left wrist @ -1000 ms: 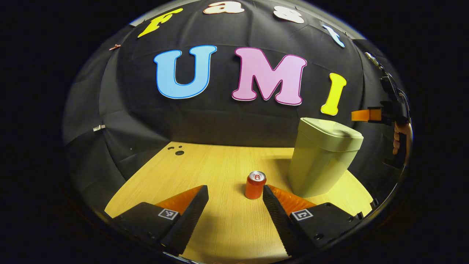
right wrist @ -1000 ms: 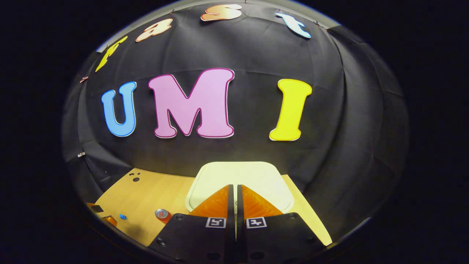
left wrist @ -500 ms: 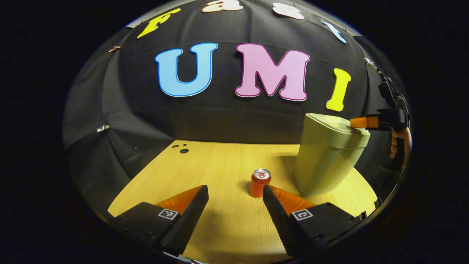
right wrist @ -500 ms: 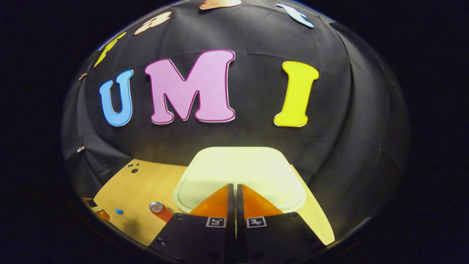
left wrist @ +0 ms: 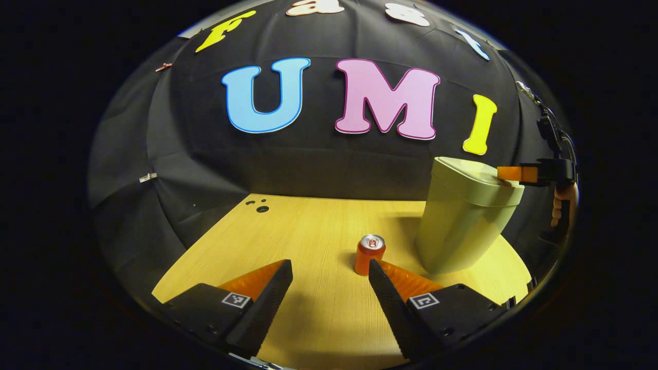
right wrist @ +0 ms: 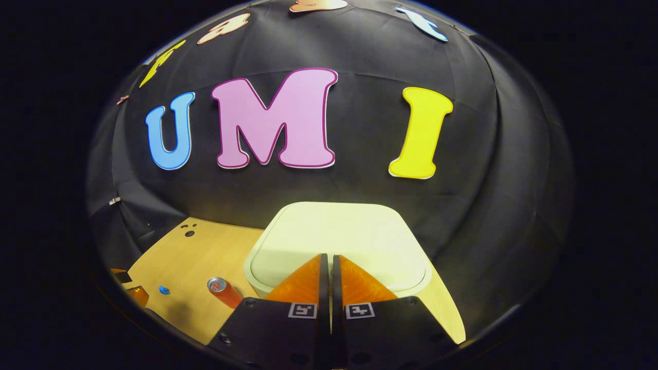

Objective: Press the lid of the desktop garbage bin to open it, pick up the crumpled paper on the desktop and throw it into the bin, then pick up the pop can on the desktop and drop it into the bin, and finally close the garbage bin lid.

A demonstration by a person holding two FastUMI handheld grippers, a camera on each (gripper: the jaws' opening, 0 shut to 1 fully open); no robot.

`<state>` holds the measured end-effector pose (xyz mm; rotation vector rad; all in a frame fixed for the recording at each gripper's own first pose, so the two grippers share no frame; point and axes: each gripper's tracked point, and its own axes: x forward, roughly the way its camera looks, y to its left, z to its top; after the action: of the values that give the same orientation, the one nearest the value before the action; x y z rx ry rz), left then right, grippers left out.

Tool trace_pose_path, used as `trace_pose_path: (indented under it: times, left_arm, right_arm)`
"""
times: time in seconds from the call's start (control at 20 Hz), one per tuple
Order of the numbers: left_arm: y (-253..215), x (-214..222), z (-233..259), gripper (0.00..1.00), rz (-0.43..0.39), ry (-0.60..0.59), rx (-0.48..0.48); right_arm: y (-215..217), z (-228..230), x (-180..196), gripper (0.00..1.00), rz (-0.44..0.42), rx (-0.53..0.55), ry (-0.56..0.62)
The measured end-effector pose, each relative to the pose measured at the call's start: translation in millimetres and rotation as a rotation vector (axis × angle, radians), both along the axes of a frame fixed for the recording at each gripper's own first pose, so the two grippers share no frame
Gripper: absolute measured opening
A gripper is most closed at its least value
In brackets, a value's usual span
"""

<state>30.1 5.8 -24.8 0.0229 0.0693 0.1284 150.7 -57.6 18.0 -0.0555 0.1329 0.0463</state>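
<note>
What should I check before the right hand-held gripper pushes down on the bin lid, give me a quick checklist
1. Lid closed and flat on the bin: ok.
2. Right hand-held gripper fingers together for pressing: ok, they are shut with nothing between them.
3. Right hand-held gripper over the lid: ok, its tips sit at the lid's near edge; actual contact cannot tell.
4. Left hand-held gripper away from the bin: ok, it is open, low over the table.
5. Pop can upright and apart from the bin: ok, it stands beside the bin with a gap.
6. Crumpled paper located for the next step: cannot tell.
</note>
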Motion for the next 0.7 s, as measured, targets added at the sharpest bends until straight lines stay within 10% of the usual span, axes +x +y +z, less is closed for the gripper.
trace_pose_path:
  times: [0.7]
  left_arm:
    - [29.0,-21.7,0.7,0.96,0.006,-0.033,-0.036]
  right_arm:
    - [15.5,1.4,-32.9,0.05,-0.042,-0.053,-0.033]
